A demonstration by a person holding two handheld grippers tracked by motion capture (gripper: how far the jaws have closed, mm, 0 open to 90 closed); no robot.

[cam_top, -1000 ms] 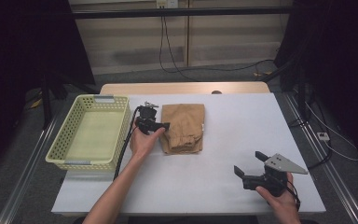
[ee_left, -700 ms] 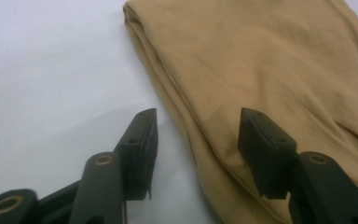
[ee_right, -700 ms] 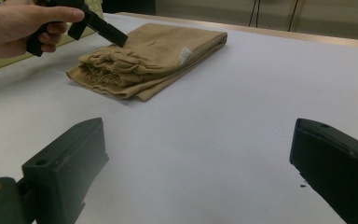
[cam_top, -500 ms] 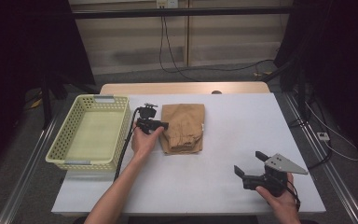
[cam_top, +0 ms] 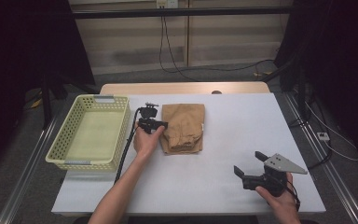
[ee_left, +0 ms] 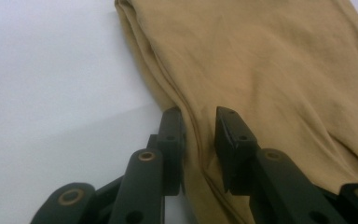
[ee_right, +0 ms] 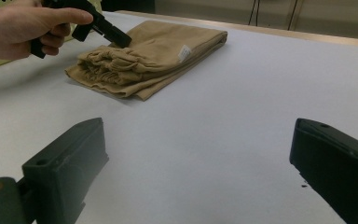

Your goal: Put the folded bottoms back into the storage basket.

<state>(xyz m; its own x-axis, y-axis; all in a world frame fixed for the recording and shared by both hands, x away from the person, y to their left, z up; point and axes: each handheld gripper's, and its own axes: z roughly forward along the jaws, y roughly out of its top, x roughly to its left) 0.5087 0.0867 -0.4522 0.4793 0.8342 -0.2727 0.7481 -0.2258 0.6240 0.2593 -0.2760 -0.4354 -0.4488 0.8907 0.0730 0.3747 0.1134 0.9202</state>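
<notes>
1. We count one folded tan cloth garment [cam_top: 182, 127] lying flat near the middle of the one white table [cam_top: 223, 186], with a small white label [cam_top: 202, 127] showing at its 3 o'clock edge in the high view.
2. We count two handheld black two-jaw grippers. The left gripper [cam_top: 161, 125] sits at the garment's 9 o'clock edge, held in the person's left hand [cam_top: 145, 140].
3. In the left gripper view, that tool's jaws [ee_left: 198, 135] have just been closing and now stand narrow, with a ridge of the tan fabric [ee_left: 261, 70] between them at the garment's folded edge; one jaw is on the table side of the fold, the other on top of the cloth. We cannot tell whether the pads are pressing yet.
4. The right gripper [cam_top: 249, 165] is at about 4 o'clock from the garment, well apart from it, near the table's front edge in the right hand [cam_top: 277, 200]. It carries one grey three-cornered plate [cam_top: 284, 163].
5. In the right gripper view its jaws [ee_right: 200, 163] stand wide apart with nothing between them but bare table; the garment [ee_right: 154, 51] lies beyond at 11 o'clock.
6. We count one pale yellow plastic lattice basket [cam_top: 65, 140] at 9 o'clock from the garment, just beside the left gripper's trailing cable [cam_top: 126, 149]
</notes>
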